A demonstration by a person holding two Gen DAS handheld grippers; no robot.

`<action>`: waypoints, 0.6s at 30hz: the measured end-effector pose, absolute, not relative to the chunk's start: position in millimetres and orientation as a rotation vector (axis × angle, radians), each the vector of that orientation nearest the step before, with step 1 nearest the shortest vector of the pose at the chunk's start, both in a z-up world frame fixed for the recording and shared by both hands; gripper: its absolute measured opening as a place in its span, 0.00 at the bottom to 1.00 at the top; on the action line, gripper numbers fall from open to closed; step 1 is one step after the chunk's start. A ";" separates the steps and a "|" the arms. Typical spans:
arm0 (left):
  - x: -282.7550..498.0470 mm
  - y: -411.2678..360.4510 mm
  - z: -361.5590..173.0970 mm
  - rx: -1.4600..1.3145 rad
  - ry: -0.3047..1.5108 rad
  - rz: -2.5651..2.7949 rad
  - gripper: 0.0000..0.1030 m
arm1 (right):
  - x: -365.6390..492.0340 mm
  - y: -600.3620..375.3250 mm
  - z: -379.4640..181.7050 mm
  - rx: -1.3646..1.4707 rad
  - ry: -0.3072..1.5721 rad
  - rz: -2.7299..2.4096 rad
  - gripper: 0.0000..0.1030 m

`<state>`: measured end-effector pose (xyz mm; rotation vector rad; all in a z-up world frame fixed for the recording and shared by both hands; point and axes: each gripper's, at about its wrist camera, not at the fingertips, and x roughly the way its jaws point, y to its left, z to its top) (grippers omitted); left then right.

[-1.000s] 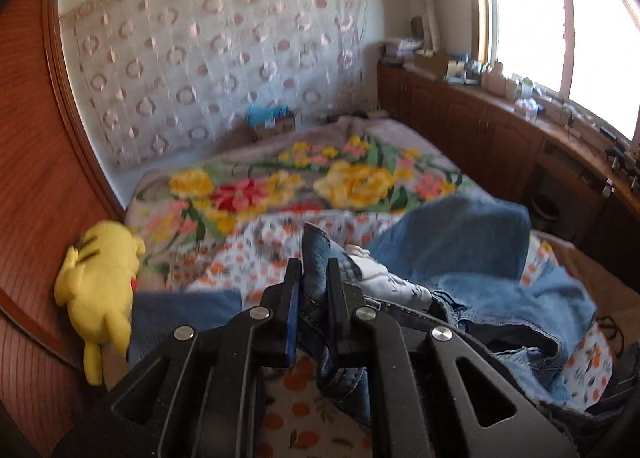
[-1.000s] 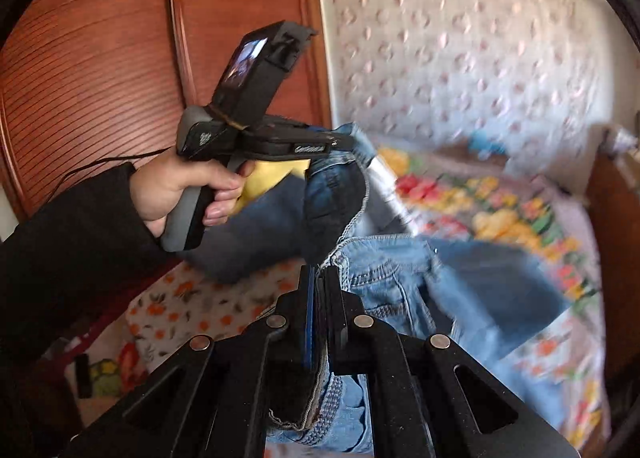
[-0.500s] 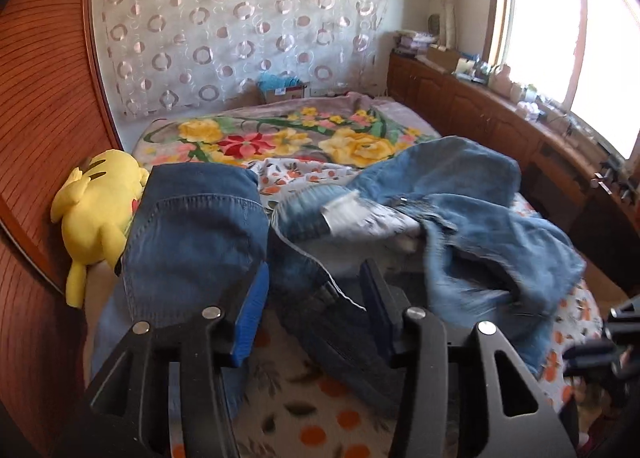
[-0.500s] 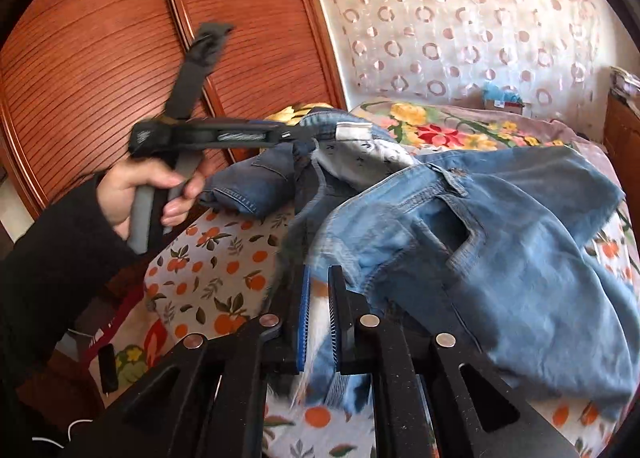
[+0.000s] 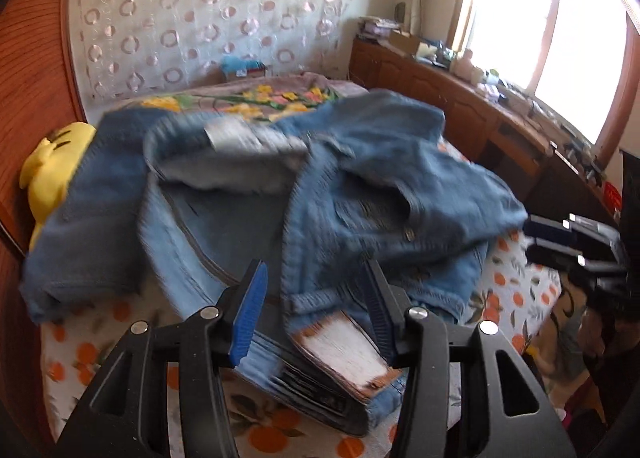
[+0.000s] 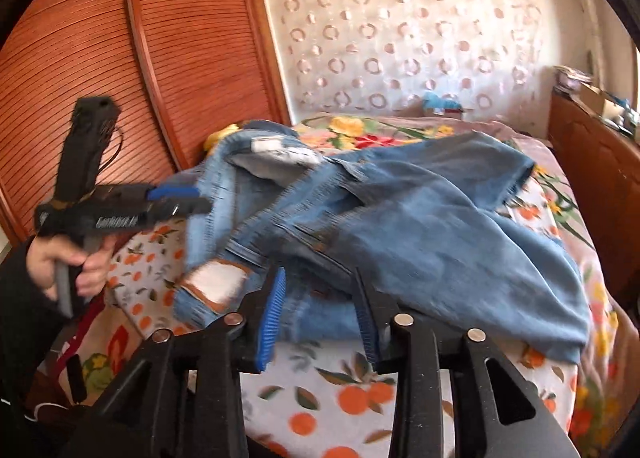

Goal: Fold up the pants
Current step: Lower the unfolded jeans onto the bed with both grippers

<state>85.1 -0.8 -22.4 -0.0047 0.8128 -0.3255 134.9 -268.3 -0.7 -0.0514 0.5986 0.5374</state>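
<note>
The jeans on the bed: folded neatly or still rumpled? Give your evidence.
Rumpled. The jeans lie bunched in uneven layers, with the waistband and its label turned up.

The pants point(image 5: 384, 194) are blue denim cloth, matt and coarse-woven, with a leather-like waistband patch point(image 5: 348, 354), white and worn. Each gripper is matt black plastic with bright metal pivot pins and ribbed blue pads: left gripper point(image 5: 316, 298), right gripper point(image 6: 320, 310). The bed sheet point(image 6: 344, 398) is printed matt cloth; the wardrobe door point(image 6: 192, 38) is ribbed, semi-gloss wood.

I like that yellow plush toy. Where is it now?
In the left wrist view, the yellow plush toy sits at the left edge, against the wooden wardrobe, half hidden behind the jeans.
</note>
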 end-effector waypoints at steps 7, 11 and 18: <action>94.3 -7.4 -59.8 -0.014 0.897 -0.292 0.48 | 151.1 -263.3 -26.5 -0.096 0.631 0.463 0.40; 97.9 -5.5 -70.6 -0.039 0.929 -0.314 0.48 | 163.8 -276.4 -42.3 -0.098 0.666 0.429 0.40; 118.4 -9.7 -67.2 -0.023 0.956 -0.316 0.48 | 183.3 -278.4 -56.3 -0.125 0.687 0.386 0.41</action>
